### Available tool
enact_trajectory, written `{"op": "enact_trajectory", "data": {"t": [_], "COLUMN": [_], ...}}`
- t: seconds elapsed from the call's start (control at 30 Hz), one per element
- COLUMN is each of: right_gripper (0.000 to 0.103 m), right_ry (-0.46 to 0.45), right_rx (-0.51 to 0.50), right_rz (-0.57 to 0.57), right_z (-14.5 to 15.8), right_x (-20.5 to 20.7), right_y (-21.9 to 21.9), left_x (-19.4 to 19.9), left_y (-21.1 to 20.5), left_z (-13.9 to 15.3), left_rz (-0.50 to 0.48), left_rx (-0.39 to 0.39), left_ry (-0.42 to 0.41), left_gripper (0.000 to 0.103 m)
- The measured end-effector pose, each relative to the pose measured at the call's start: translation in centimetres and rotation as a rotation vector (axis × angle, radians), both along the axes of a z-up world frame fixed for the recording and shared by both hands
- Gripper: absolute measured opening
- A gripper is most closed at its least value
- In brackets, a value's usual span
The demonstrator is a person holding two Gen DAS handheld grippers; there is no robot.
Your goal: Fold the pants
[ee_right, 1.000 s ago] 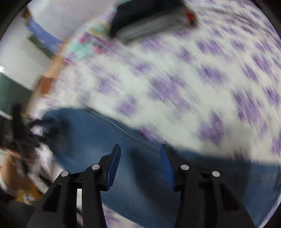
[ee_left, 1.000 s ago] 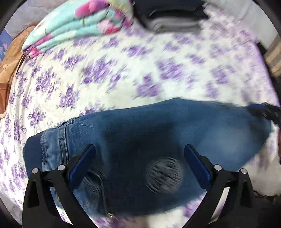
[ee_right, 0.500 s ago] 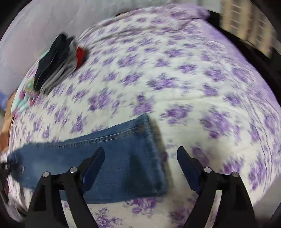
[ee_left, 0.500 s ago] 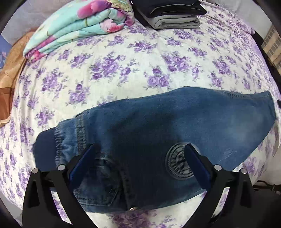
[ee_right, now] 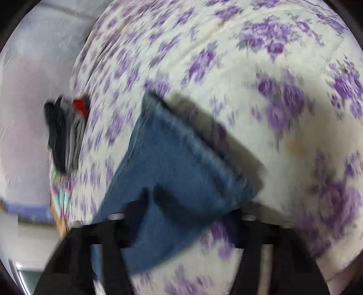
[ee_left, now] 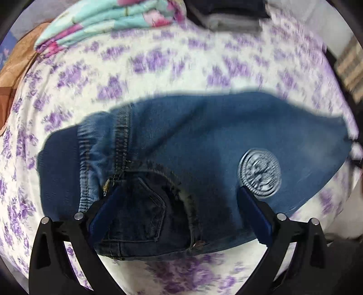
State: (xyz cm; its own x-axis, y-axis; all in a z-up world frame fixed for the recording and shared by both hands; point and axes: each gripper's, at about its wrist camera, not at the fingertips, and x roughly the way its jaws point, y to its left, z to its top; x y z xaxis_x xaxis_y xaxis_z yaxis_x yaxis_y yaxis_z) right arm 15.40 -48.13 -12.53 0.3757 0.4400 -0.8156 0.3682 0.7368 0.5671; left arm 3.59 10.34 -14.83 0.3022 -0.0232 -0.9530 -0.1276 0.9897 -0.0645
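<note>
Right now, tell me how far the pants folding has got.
Done: the jeans lie on the bedsheet as one narrow strip, so the legs look laid together. In hand: the right gripper sits at the hem, which looks raised off the sheet; blur hides whether its jaws grip. The left gripper hovers open by the waistband. Left: the crosswise folds.

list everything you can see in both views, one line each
jeans: 1, blue denim, flat across the bed, round patch on leg
bedsheet: 1, white with purple flowers, under everything
folded blanket: 1, turquoise and pink floral, far left
clothes stack: 1, dark and grey, far end of bed
left gripper: 1, black with blue pads, open over the waist
right gripper: 1, black, open at the leg hem
</note>
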Motion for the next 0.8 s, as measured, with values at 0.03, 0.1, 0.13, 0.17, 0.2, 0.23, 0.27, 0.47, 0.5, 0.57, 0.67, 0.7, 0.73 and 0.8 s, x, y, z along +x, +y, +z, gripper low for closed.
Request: {"op": "enact_trajectory", "data": {"t": [0.03,0.1,0.13,0.17,0.2,0.23,0.27,0.47,0.5,0.57,0.67,0.7,0.73,0.8], "right_gripper": [0.02,0.014,0.014,0.014,0.014,0.014,0.014,0.032,0.039,0.043,0.072,0.072,0.072,0.072], "right_ry": [-0.001,0.009,-0.033,-0.104,-0.19,-0.224,-0.266,-0.285,-0.234,-0.14,-0.149,-0.117,-0.095,-0.136], "right_rx": [0.024,-0.018,-0.088,-0.145,-0.187,-0.191,-0.193,-0.255,-0.27,-0.394,-0.315,-0.233,-0.158,-0.054], "right_rz": [-0.018,-0.014,0.048,0.142,0.277,0.344,0.454,0.979,1.069,1.236,1.298,1.276,1.244,1.148], "right_z": [0.0,1.7,3.7,5.9,8.8,10.0,11.7,8.7,6.2,1.5,2.4,3.3,4.4,7.6], "right_x": [0.4,0.7,0.7,0.6,0.2,-0.1,-0.5,-3.6,-4.3,-6.5,-6.8,-6.2,-5.3,-3.3], "right_y": [0.0,1.2,2.8,5.0,8.3,10.0,13.0,30.2,32.5,35.6,35.6,34.8,33.7,30.1], "left_x": [0.1,0.4,0.4,0.3,0.2,0.0,-0.2,-1.0,-1.1,-1.4,-2.1,-2.4,-2.6,-2.6], "left_y": [-0.2,-0.2,0.0,0.1,0.3,0.5,0.7,1.9,2.1,2.6,3.0,3.1,3.2,3.0], "left_z": [0.1,0.4,0.6,0.9,1.1,1.4,1.9,4.6,4.7,4.6,4.7,4.8,4.9,5.3], "left_rz": [0.0,0.021,0.033,0.045,0.06,0.079,0.102,0.173,0.187,0.212,0.223,0.226,0.23,0.233], "left_rx": [0.016,0.012,0.002,-0.006,-0.017,-0.03,-0.044,-0.087,-0.088,-0.095,-0.124,-0.132,-0.136,-0.124], "left_ry": [-0.002,0.009,0.009,0.003,-0.002,-0.008,-0.017,-0.08,-0.08,-0.071,-0.072,-0.077,-0.077,-0.078], "left_gripper": [0.099,0.099,0.099,0.097,0.097,0.097,0.097,0.097,0.097,0.097,0.097,0.097,0.097,0.097]}}
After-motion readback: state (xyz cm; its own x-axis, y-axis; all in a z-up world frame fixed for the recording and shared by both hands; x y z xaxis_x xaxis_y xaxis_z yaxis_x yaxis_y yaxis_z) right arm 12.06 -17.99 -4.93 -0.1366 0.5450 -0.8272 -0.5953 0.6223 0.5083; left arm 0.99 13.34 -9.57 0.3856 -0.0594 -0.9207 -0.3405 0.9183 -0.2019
